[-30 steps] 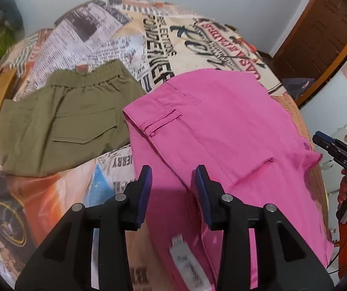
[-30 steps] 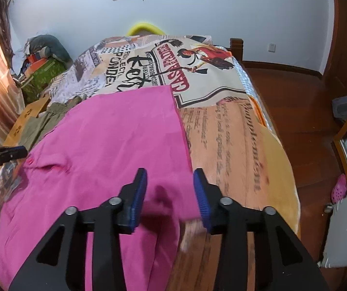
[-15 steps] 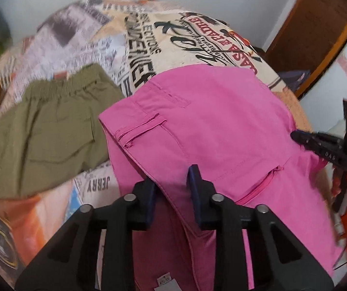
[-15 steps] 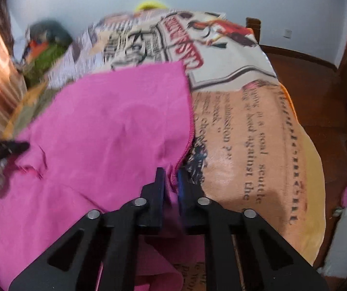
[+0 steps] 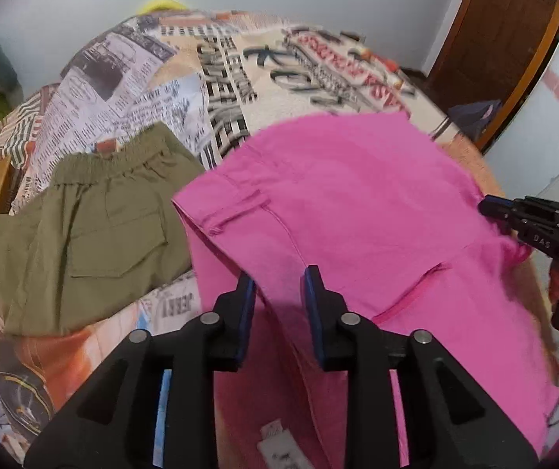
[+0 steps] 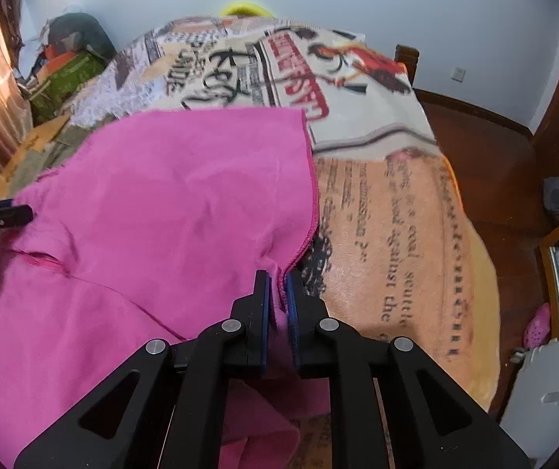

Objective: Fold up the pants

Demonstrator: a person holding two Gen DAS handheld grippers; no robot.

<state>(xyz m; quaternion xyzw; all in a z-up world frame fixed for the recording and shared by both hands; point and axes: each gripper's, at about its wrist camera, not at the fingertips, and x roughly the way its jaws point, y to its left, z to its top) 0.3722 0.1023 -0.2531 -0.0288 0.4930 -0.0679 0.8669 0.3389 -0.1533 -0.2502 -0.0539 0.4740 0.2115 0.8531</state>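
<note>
Right gripper pinches pink pants hem; left gripper gapes, jaws just widened (waist fold between, unpinched): lifting now drags one-sidedly.

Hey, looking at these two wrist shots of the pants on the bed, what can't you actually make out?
- Left wrist view: whether the left gripper grips the pink pants; cloth sits between its pads, contact unclear.
- Left wrist view: white label print, too small and cut by the bottom edge.
- Both views: bedspread lettering, blurred.
- Right wrist view: olive pants mostly hidden behind the pink pants.
- Right wrist view: right gripper pinches the pink hem; the layers caught are hidden.
</note>
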